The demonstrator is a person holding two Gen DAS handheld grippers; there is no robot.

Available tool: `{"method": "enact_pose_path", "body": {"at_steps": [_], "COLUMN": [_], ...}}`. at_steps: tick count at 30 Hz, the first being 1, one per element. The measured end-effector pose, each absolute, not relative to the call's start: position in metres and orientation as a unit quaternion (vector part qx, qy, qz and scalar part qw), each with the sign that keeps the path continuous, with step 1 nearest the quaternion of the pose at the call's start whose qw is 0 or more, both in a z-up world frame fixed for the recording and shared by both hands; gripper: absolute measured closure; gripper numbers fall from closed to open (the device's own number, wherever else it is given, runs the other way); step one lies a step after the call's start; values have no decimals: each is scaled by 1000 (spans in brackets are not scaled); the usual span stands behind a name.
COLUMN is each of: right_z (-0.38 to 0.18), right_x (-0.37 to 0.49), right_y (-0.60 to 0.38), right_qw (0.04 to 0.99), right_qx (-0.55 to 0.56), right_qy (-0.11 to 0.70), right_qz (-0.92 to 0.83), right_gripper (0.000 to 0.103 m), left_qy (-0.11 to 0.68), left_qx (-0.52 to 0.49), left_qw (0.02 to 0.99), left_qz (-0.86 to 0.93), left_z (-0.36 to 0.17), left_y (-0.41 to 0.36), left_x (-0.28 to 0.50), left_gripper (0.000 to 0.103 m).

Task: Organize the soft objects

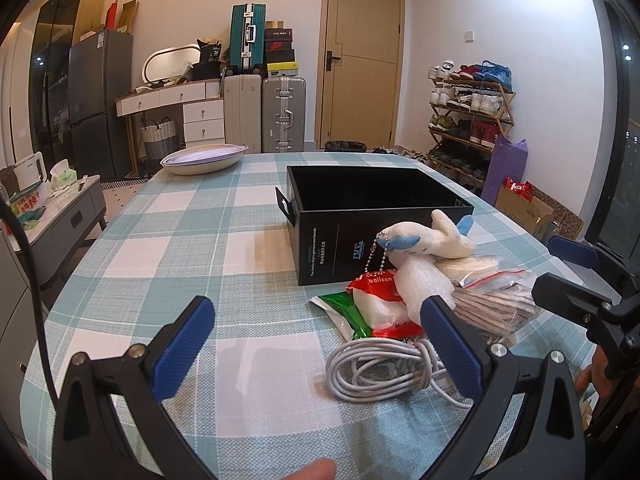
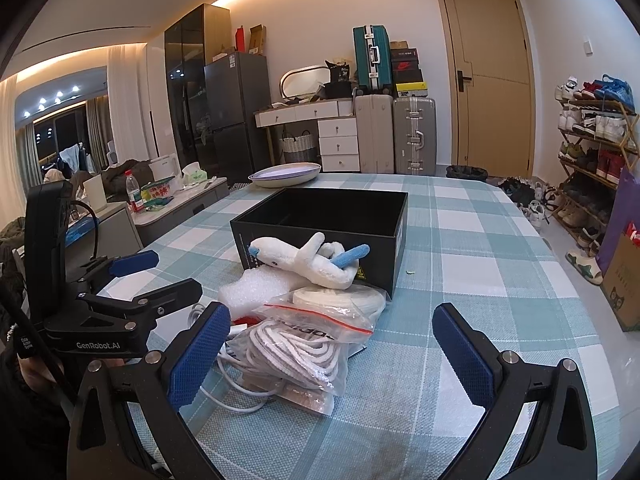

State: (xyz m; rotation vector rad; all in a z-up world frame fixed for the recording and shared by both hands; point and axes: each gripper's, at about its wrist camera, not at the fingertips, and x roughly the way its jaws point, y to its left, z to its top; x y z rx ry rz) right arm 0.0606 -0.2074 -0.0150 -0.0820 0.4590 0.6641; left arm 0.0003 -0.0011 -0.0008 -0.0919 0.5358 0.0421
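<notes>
Both grippers hang above the table with nothing between their fingers. The left gripper [image 1: 320, 348] has its blue-padded jaws spread wide; its right-hand pad [image 1: 452, 344] sits just above the coiled white cable [image 1: 380, 368] without gripping it. The right gripper [image 2: 332, 356] is likewise spread wide and empty, its left-hand pad [image 2: 200, 356] near the clear zip bag of white rope [image 2: 308, 348].

The task's items lie in one heap on the teal-and-white checked tablecloth [image 1: 180, 240], just in front of the open black rectangular cardboard box [image 1: 360, 216]. The box appears empty as far as its interior shows, and it is the likely receptacle. On top of the heap rests the white plush toy with blue fins and a bead chain [image 2: 308, 260], leaning against the box's near wall. Beneath it are a piece of white foam wrap [image 2: 256, 290], a flat roll of white fabric [image 2: 340, 296], and in the left view a red-and-white packet printed "balloon" [image 1: 380, 300] beside a green packet [image 1: 344, 312].

Judgement: sorting has not visibly begun. The plush toy, uppermost and unobstructed, is the sensible first pick. The cable and bagged rope overlap, so lifting one may drag the other.
</notes>
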Motion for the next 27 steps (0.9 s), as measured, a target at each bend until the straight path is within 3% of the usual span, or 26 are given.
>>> {"method": "enact_pose_path", "body": {"at_steps": [27], "right_z": [-3], "right_x": [98], "right_y": [-196], "right_qw": [899], "right_qx": [-31], "right_qy": [289], "right_qz": [328], "right_gripper": [0], "left_qy": [293], "left_qx": [-18], "left_qw": [955], "left_qz": [-32], "left_z": [5], "left_y": [-14], "left_x": [17], "left_gripper": [0]}}
